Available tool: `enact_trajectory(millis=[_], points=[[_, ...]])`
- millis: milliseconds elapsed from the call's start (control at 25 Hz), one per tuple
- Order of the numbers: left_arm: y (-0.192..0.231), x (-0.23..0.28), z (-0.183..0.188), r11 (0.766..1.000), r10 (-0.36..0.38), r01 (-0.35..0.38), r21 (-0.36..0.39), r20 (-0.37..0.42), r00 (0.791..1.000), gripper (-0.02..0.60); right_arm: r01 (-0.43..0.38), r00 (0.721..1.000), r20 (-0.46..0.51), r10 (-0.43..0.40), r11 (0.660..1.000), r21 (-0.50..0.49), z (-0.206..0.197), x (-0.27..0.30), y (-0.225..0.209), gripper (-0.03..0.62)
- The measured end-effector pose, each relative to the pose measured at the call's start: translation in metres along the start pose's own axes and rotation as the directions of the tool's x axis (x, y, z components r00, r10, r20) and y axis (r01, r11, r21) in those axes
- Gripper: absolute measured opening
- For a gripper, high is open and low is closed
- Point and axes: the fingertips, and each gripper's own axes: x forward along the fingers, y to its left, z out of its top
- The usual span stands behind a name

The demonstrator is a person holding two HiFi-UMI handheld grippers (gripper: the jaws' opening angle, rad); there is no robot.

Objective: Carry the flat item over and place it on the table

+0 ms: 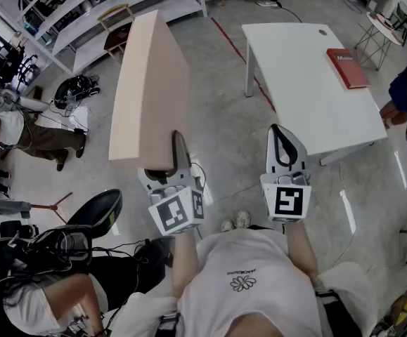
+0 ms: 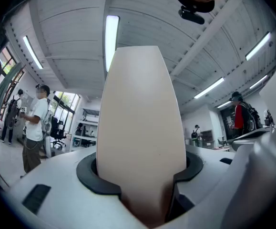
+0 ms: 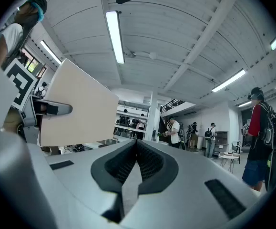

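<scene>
A flat beige board (image 1: pixel 150 90) stands on edge above the floor, and my left gripper (image 1: pixel 173 161) is shut on its near bottom corner. In the left gripper view the board (image 2: pixel 142 123) fills the gap between the jaws and rises toward the ceiling. My right gripper (image 1: pixel 285 144) is held to the right of the board, apart from it, shut with nothing in it; its pads (image 3: pixel 149 163) meet at the tips. The right gripper view shows the board (image 3: pixel 80 106) at the left. The white table (image 1: pixel 308 90) stands ahead on the right.
A red book (image 1: pixel 348 67) lies on the table's far right part. White shelves (image 1: pixel 112 12) and a wooden chair (image 1: pixel 117 25) stand at the back left. A black office chair (image 1: pixel 94 213) and cables sit near left. A person (image 1: pixel 27 135) sits at the left; another stands at the right edge.
</scene>
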Motion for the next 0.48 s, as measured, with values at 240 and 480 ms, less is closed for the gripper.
enact_trajectory(millis=[240,480], points=[[0.001,0.011,-0.003,1.000,0.016,-0.016,0.001,0.000,1.000,0.287,-0.012,1.000,0.009,0.012,1.000,-0.017,-0.003,0.013,-0.005,0.011],[-0.001,0.031,-0.010,0.999,0.037,-0.037,-0.008,0.004,0.999,0.287,-0.038,0.999,0.007,0.038,0.999,-0.008,-0.014,0.035,-0.010,0.011]])
